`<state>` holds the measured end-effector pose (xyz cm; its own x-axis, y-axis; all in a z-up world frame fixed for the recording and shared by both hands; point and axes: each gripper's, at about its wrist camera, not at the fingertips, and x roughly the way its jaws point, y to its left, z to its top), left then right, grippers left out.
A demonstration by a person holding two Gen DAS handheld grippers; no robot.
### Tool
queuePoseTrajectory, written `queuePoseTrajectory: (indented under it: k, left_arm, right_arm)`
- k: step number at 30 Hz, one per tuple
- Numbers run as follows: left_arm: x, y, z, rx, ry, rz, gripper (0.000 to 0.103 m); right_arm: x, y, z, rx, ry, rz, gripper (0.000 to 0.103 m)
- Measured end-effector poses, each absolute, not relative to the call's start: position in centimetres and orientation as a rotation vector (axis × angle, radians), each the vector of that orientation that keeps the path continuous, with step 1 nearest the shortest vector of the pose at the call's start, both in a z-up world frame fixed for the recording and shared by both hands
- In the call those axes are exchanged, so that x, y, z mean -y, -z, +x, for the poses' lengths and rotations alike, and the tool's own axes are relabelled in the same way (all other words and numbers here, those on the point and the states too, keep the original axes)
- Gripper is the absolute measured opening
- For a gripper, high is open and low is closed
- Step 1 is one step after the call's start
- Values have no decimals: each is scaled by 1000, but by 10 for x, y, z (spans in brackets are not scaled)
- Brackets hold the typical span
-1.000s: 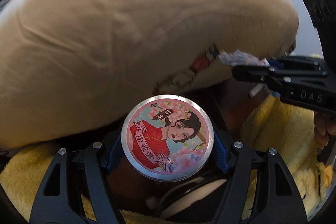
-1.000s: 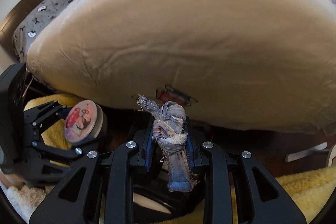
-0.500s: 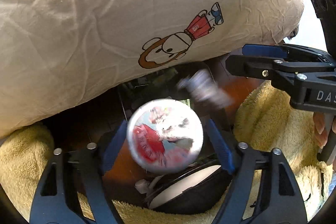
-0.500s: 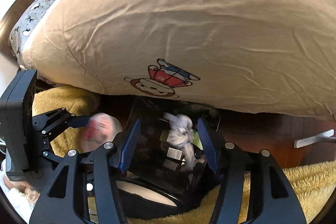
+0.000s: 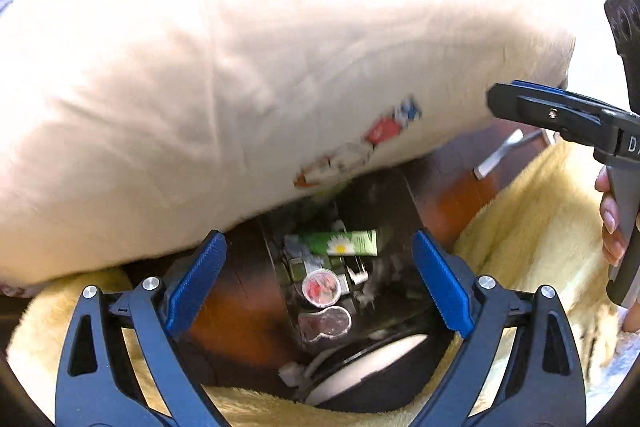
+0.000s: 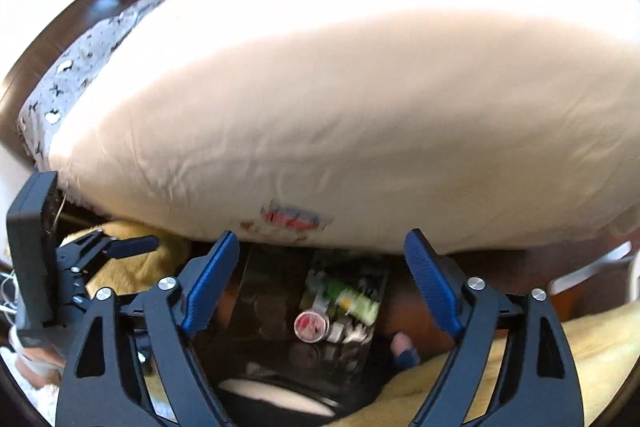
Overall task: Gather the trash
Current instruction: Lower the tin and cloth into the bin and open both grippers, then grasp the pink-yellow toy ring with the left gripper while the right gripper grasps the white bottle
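Grippers hang empty over a dark trash bin: the left gripper and right gripper both stand with jaws spread wide. Between and below their fingers a round tin lies inside the bin beside a green packet. Ahead of both, a large cream pillow overhangs the bin, with a yellow blanket alongside.

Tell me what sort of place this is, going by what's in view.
Most likely a bedroom, beside a bed. A big cream pillow fills both views, a yellow fleece blanket lies below it, and a black trash bin on the dark wood floor holds a round tin.
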<state>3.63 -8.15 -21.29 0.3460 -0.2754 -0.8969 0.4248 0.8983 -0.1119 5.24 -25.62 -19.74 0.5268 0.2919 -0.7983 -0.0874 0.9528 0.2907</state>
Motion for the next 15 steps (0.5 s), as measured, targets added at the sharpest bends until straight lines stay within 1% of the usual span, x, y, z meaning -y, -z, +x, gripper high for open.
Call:
queuePoseTrajectory:
  k: [3,7,11,15]
  left_arm:
    - [78,188,41,-1071,438,156,89]
    - [74,159,53,-1014,425,139,89]
    - [69,140,71,-977,394,130,89]
    - [67,125,97,-946,373,136,89]
  right_arm:
    - [264,169,50,-912,-190,183,89]
    - [275,134,58,-819,-167,126,90]
    - [284,117,82,-783,-145,66,90]
    - [295,103,121,-787,-156,70,90]
